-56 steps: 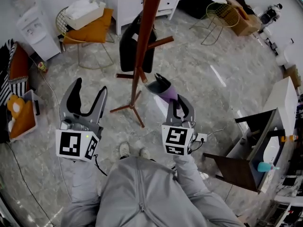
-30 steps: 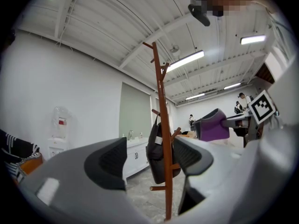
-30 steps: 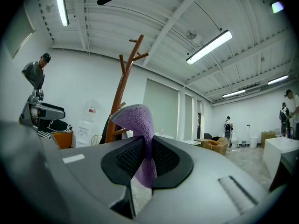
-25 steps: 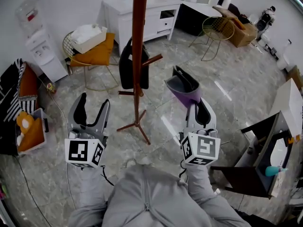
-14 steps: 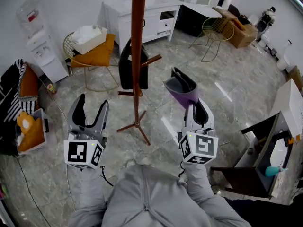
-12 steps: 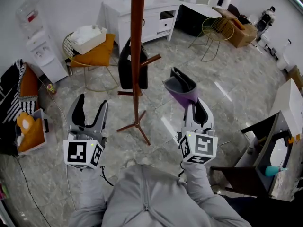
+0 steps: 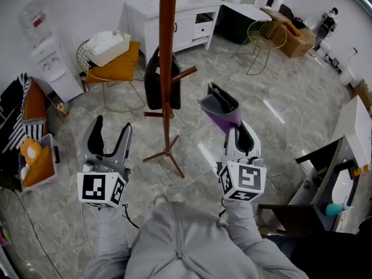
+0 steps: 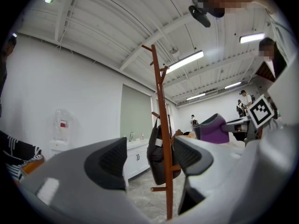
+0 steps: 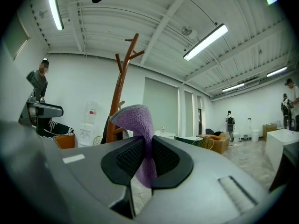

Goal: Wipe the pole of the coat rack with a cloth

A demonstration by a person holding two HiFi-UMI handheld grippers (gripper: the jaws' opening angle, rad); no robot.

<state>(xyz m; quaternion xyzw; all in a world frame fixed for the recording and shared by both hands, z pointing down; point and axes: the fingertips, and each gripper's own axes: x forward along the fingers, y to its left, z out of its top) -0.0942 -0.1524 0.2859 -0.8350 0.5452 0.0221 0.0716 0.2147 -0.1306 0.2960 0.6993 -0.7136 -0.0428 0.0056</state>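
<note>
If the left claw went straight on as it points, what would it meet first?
Probably the pole, seen between the left claw's open jaws, with the bag hanging just beyond; depth is unclear.

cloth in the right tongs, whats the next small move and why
Probably swing the right tongs left until the purple cloth touches the pole. The tongs are shut on the cloth, but it sits apart from the pole, on its right in the head view.

Left claw (image 7: 111, 127) spread wide, right claw (image 7: 235, 131) pinching cloth (image 7: 221, 108)
</note>
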